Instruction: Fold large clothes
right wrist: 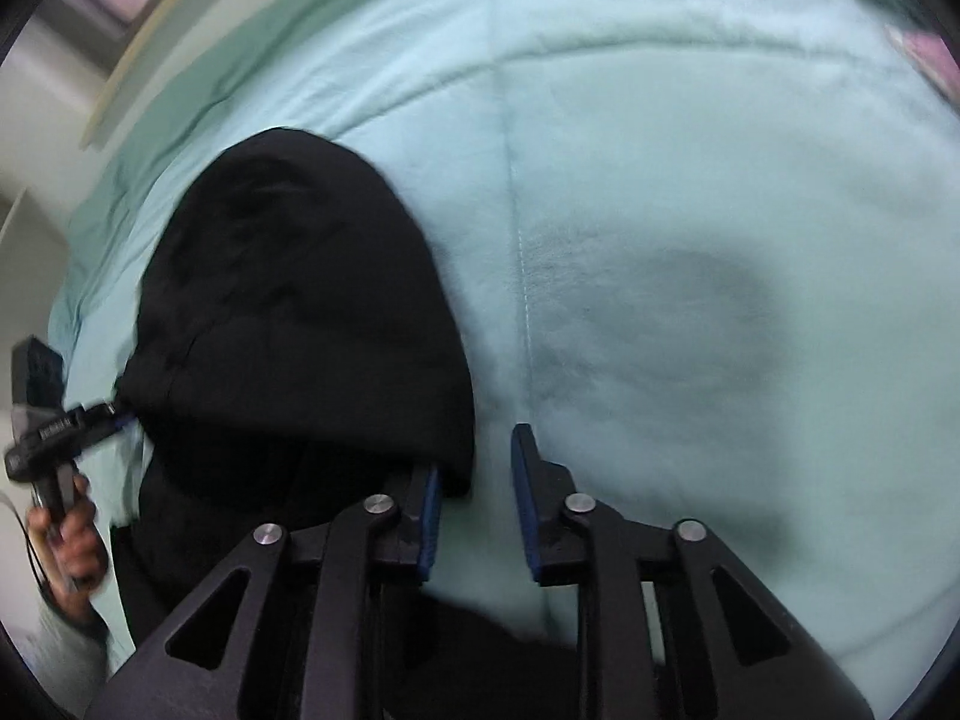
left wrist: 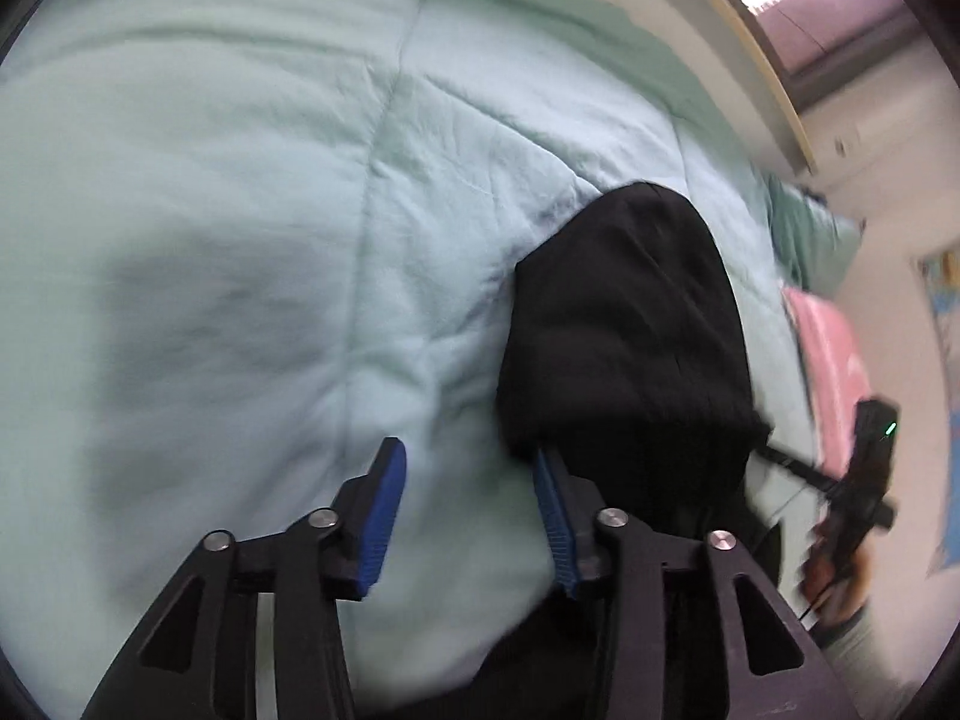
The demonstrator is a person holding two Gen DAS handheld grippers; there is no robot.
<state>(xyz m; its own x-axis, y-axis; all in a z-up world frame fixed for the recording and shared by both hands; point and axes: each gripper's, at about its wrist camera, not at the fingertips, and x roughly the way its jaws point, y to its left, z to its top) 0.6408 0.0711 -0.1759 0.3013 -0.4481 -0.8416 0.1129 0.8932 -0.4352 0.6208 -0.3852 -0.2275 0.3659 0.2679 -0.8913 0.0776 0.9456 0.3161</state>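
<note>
A black garment [left wrist: 624,324] lies folded in a bundle on a pale mint quilt [left wrist: 240,210] that covers a bed. My left gripper [left wrist: 468,456] is open just off the bundle's near-left corner; only quilt shows between its blue pads, and the cloth's edge laps the tip of the right-hand finger [left wrist: 555,516]. In the right wrist view the same black garment [right wrist: 300,312] sits left of centre on the quilt [right wrist: 720,210]. My right gripper [right wrist: 478,456] is open at its near-right corner, with bare quilt in the gap. Each gripper also appears in the other's view: the right gripper [left wrist: 864,480], the left gripper [right wrist: 54,438].
A pink cloth [left wrist: 828,348] and a teal pillow [left wrist: 804,228] lie at the bed's far side beyond the garment. A pale wooden bed rail [left wrist: 768,60] runs along the wall. A person's hand [right wrist: 72,546] holds the left gripper's handle.
</note>
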